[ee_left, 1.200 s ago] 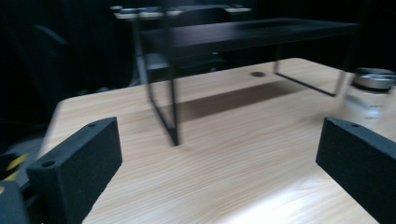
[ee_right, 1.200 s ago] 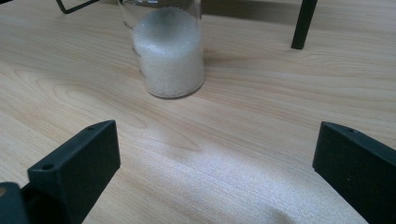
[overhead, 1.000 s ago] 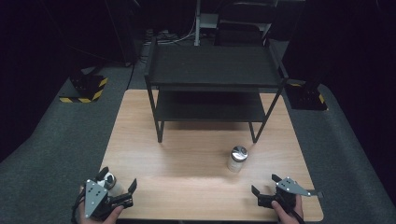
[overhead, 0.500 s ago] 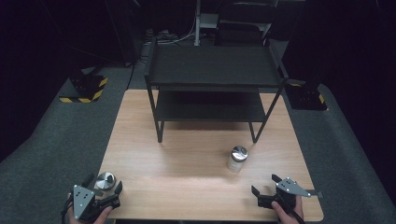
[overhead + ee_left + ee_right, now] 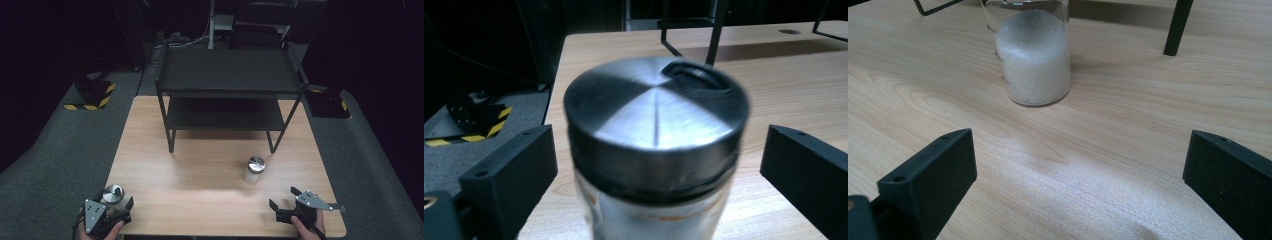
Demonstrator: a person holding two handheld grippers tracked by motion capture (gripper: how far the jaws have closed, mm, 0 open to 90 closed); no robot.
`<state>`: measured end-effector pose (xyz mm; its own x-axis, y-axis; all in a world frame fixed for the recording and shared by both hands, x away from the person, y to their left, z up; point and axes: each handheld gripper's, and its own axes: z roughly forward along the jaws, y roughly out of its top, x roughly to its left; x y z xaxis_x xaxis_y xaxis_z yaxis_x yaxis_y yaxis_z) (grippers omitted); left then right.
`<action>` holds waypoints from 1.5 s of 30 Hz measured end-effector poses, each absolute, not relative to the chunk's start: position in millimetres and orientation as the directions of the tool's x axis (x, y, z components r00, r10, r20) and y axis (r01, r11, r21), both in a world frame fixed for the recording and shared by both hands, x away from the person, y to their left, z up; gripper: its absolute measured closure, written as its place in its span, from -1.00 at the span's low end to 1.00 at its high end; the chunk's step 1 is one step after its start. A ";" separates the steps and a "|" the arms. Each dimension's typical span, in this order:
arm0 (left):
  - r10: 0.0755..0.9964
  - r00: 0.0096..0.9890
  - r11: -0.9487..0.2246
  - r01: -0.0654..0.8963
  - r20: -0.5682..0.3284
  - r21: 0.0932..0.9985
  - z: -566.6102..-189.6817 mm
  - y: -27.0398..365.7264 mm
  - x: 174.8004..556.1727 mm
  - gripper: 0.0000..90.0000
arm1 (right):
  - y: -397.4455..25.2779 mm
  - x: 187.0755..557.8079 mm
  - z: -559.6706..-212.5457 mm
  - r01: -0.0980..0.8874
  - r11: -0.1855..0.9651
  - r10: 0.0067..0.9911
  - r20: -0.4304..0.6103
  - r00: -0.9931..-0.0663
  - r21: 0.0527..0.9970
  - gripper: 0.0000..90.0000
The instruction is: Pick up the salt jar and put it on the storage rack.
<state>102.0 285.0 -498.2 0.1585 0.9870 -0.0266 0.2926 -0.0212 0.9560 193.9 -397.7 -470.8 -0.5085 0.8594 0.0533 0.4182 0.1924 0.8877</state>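
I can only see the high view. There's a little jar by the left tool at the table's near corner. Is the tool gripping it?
Observer: Not yet. In the left gripper view the jar stands between the left tool's two black jaws, with a clear gap on each side.

Operator: What is its lid like?

Observer: The lid is brushed metal, with a dark oval opening near its far edge.

Operator: And the other jar, in the middle of the table?

Observer: The right gripper view shows the second jar is clear glass, holding white grains that look like salt or sugar. The right tool is open and short of it, bare wooden table between them.
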 end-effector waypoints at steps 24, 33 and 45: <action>0.987 0.159 -0.028 0.299 -0.021 0.954 -507.9 286.1 102.2 -0.31 | -399.5 193.4 -471.7 0.421 0.175 0.862 0.069 -0.503 0.890 -0.99; 0.987 0.156 -0.015 0.300 -0.034 0.954 -503.6 287.5 102.3 -0.30 | -399.4 193.2 -471.9 0.417 0.179 0.860 0.064 -0.506 0.891 -0.99; 0.984 0.171 -0.002 0.279 -0.048 0.960 -487.7 277.6 98.6 -0.30 | -399.4 192.8 -472.1 0.416 0.178 0.860 0.064 -0.506 0.892 -0.99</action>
